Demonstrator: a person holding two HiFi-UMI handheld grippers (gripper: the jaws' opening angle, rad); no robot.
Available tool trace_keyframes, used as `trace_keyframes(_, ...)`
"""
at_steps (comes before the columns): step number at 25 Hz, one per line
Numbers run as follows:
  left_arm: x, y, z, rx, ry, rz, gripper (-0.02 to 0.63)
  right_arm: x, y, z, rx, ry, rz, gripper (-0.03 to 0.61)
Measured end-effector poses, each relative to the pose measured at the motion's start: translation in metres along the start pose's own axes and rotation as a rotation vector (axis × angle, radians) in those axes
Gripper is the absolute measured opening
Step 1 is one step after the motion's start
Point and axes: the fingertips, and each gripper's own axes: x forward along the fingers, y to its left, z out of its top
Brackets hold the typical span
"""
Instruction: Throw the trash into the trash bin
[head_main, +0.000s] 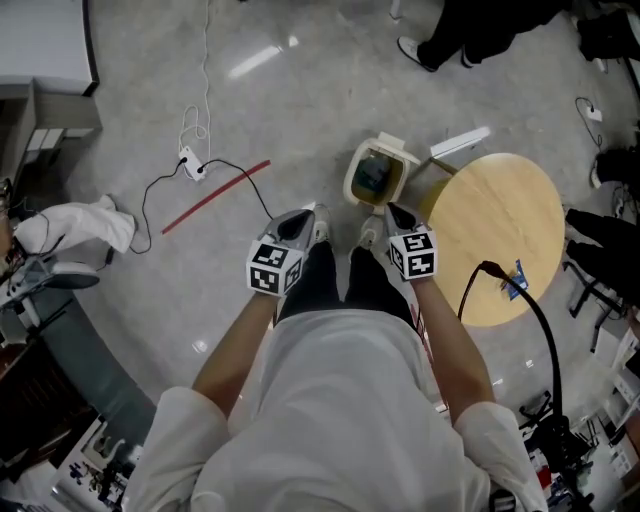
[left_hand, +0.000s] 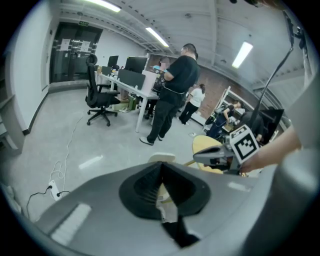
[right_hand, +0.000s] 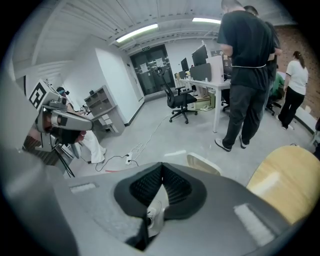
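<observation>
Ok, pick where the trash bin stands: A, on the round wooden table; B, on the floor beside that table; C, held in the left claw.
B: the head view shows the trash bin standing on the floor, right beside the round wooden table.

Grey floor (head_main: 300, 80), round wooden table (head_main: 500, 235), desks (left_hand: 131, 89), perhaps glass doors (left_hand: 75, 52), strip lights (left_hand: 159, 37).

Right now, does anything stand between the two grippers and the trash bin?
Nothing visible does. The trash bin stands just beyond the left gripper and the right gripper; the round table is beside it, not between.
</observation>
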Motion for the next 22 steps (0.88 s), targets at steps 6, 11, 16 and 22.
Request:
trace_keyframes(6, -0.004, -0.014, 0.006, 0.014, 0.007, -0.032, 0.003, -0.023, 0.011, 0.009, 0.004, -0.029, 0.002, 0.002)
trace_keyframes(11, -0.011, -0.030, 0.009, 0.039, 0.027, -0.070, 0.003, -0.046, 0.014, 0.021, 0.017, -0.059, -0.016, 0.002)
trace_keyframes(16, -0.019, -0.041, 0.015, 0.066, 0.041, -0.106, 0.003, -0.070, 0.015, 0.032, 0.041, -0.096, -0.047, 0.002)
trace_keyframes(22, -0.020, -0.052, 0.032, 0.103, 0.023, -0.130, 0.003, -0.097, 0.012, 0.038, 0.084, -0.155, -0.088, 0.002)
